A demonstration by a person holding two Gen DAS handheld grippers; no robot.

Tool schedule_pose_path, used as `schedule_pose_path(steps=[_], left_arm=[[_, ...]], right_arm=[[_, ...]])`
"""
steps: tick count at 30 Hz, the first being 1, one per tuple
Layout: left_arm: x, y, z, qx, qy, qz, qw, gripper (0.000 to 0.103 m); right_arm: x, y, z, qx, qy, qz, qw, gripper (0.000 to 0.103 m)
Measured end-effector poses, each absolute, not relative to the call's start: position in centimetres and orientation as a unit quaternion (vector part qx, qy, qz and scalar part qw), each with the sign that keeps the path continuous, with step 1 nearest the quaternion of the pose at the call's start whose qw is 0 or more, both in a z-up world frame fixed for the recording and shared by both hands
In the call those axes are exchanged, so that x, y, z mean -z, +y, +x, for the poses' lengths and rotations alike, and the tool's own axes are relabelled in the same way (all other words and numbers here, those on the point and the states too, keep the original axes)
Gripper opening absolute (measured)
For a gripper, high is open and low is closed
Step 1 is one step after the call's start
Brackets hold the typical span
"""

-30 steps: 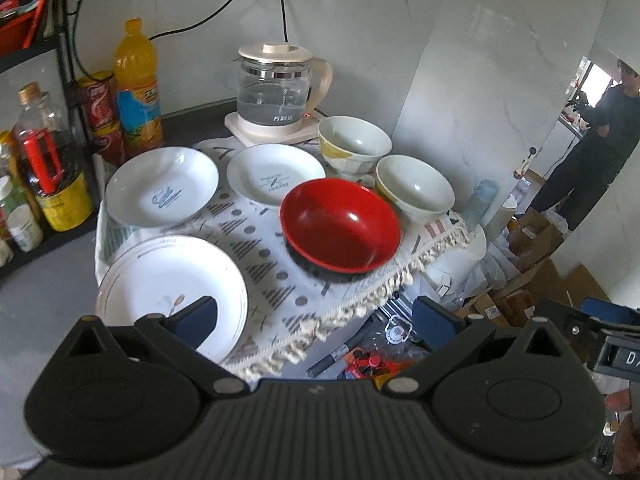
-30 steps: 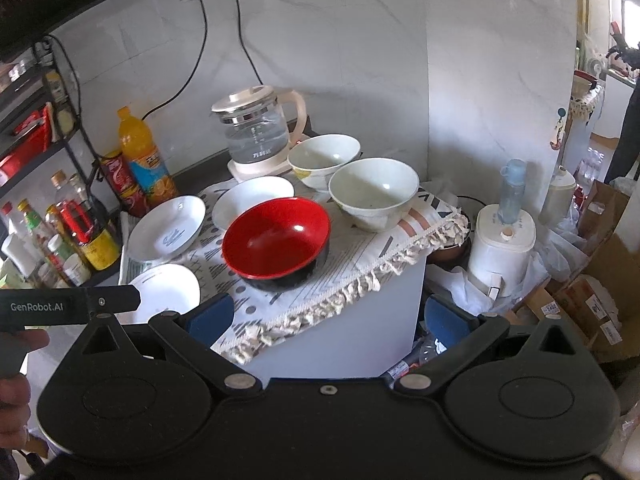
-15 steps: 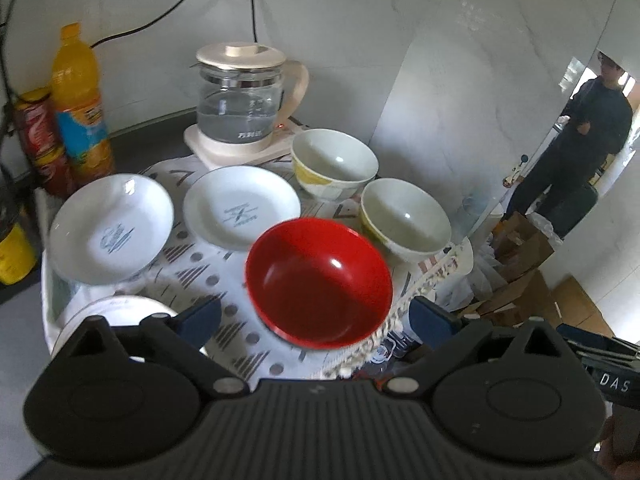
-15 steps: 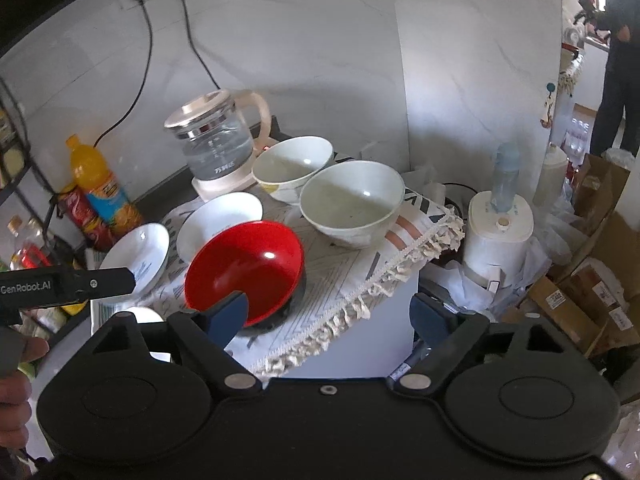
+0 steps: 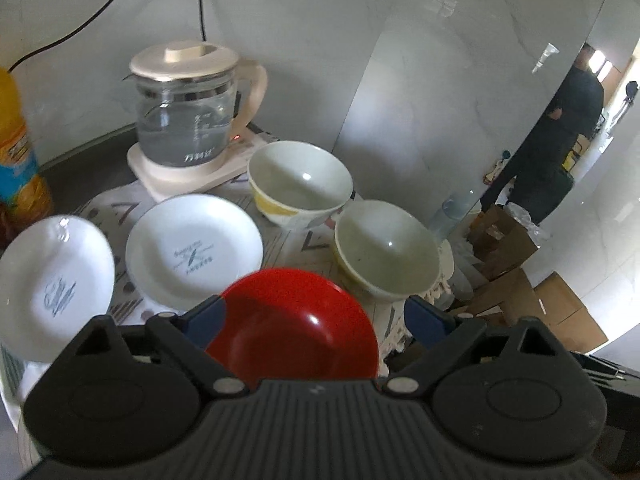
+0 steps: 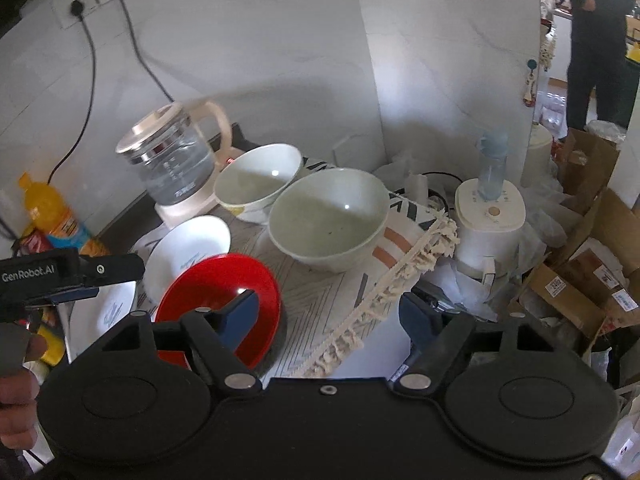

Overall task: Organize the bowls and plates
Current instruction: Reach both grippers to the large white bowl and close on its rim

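Hovering over the near edge of the patterned tablecloth (image 6: 340,300), the left gripper (image 5: 316,318) is holding its blue-padded jaws spread wide, gripping nothing, with the red bowl (image 5: 296,324) lying directly below and between them. The right gripper (image 6: 328,314) is likewise standing released, its left pad overlapping the red bowl's rim in its own view, though contact cannot be told, while its right pad is hanging past the fringed cloth edge. Behind the red bowl, two white plates (image 5: 194,250) are sitting side by side, the left one (image 5: 56,284) just beside its neighbour. A pale green bowl (image 5: 386,250) is resting near the table's right corner, and a cream bowl with yellow marking (image 5: 300,184) is sitting just behind it, close to the glass kettle (image 5: 188,120) on its base. An orange drink bottle (image 6: 48,212) is standing at the far left by the wall. Beyond the table, a white appliance (image 6: 490,220) is sitting among cardboard boxes (image 6: 580,280), and a person in dark clothes (image 5: 560,140) is standing in the background.
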State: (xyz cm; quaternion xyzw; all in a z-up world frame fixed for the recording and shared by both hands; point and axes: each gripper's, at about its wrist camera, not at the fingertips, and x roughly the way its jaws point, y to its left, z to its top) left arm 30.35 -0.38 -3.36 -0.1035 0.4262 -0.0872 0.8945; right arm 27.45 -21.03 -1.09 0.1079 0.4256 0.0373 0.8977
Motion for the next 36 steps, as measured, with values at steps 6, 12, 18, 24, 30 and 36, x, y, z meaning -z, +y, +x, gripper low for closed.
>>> schedule_pose_path(steps=[6,12,18,24,30,36], left_arm=[[3.8,-1.0,33.0,0.092,0.432,-0.104,0.891,0.092],[4.6,-1.9,35.3,0.086,0.438,-0.111,0.888,0.090],[6.2,-3.4,37.8,0.065,0.450,-0.117,0.883,0.085],[8.1,-4.9,40.1,0.049,0.461,-0.131,0.876,0.083],[9.9,-5.7,41.9,0.029,0.469,-0.140,0.872,0.081],[11.5,-6.4,43.4,0.014,0.480,-0.149,0.865,0.077]], right_arm=[[2.2,-21.8,29.8,-0.024,0.435,0.125,0.891,0.072],[3.2,-22.4,32.2,-0.028,0.442,0.125,0.888,0.069],[4.8,-23.0,35.1,-0.042,0.459,0.118,0.879,0.068],[6.7,-24.0,37.8,-0.055,0.480,0.110,0.869,0.065],[8.6,-25.1,40.0,-0.061,0.500,0.112,0.857,0.061],[10.3,-25.8,41.9,-0.073,0.516,0.116,0.845,0.056]])
